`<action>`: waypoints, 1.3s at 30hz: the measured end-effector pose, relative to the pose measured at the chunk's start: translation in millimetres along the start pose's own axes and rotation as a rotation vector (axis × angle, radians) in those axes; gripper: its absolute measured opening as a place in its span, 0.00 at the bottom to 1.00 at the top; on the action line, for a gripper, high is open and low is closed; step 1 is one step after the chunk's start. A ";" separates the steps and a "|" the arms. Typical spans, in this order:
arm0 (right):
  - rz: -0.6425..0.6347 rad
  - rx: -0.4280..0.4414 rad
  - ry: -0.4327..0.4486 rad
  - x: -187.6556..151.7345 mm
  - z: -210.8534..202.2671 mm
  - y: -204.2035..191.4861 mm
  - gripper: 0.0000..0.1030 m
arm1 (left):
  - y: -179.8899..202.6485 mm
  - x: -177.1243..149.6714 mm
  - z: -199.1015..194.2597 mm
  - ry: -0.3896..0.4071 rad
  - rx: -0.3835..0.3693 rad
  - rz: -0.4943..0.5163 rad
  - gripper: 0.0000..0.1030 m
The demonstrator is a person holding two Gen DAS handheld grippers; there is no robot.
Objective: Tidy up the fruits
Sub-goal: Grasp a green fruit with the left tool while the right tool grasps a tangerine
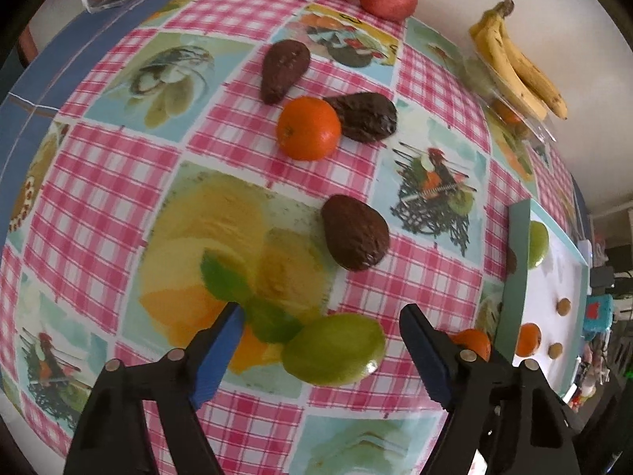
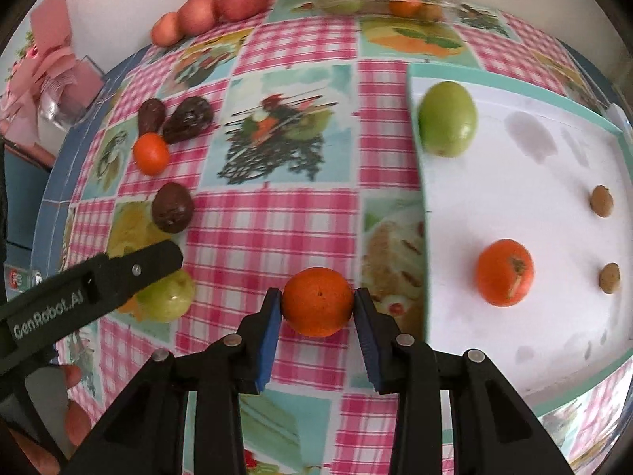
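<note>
Now our right tool [image 2: 317, 305] has its blue pads pressed on both sides of a small round orange mandarin [image 2: 317, 301], low over the tabletop [image 2: 277, 213]. Our left tool [image 1: 320, 334] stands open around a smooth green apple [image 1: 334, 350], touching nothing.

The mandarin could roll out, because only the pad tips hold its round skin. The wall of the white tray with turquoise rim [image 2: 422, 213], just right of this tool, could catch it. The checked pink cloth looks glossy; a pale wall stands behind.
</note>
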State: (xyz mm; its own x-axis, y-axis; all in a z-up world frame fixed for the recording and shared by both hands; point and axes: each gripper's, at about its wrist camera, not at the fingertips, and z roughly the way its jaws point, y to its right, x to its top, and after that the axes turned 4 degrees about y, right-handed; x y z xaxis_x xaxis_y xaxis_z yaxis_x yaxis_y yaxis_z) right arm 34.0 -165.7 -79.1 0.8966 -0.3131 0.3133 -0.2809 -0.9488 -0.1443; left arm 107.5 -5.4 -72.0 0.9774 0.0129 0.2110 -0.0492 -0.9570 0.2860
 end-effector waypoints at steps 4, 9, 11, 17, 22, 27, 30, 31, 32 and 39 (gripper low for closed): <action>0.019 -0.007 0.005 -0.3 -1.8 7.4 0.37 | 4.9 -3.2 4.8 -0.018 -0.002 0.009 0.70; 0.038 0.013 0.010 1.0 -4.5 8.8 0.37 | 10.2 -8.1 5.9 -0.022 -0.020 0.008 0.57; 0.038 0.012 0.014 0.9 -7.0 8.6 0.37 | 11.7 -9.9 5.3 -0.019 -0.010 0.013 0.53; 0.039 0.029 0.025 1.8 -11.1 6.6 0.37 | 7.6 -5.3 2.0 -0.008 -0.029 -0.005 0.50; 0.041 0.051 0.061 7.0 -21.7 4.3 0.37 | 7.3 -1.6 -12.8 0.035 -0.041 0.004 0.49; 0.046 0.063 0.092 8.8 -34.0 6.4 0.37 | 9.7 -1.4 -15.7 0.045 -0.044 0.007 0.48; 0.052 0.071 0.103 9.2 -38.0 9.2 0.37 | 10.7 -1.4 -19.4 0.058 -0.045 0.011 0.48; 0.057 0.074 0.108 9.7 -39.6 10.4 0.37 | 12.9 -0.4 -18.1 0.063 -0.045 0.014 0.48; 0.059 0.075 0.111 9.6 -40.4 11.4 0.37 | 13.5 -0.3 -19.9 0.068 -0.046 0.014 0.48; 0.084 0.062 0.120 11.0 -43.2 23.6 0.37 | 22.6 0.3 -28.3 0.096 -0.054 0.041 0.48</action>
State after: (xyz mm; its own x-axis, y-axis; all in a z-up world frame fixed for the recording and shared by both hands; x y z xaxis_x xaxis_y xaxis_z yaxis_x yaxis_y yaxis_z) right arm 22.4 -193.3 -38.6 0.8224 -0.3976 0.4070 -0.3282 -0.9158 -0.2315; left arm 100.8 -18.8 -39.1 0.9503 0.0039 0.3114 -0.1025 -0.9403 0.3244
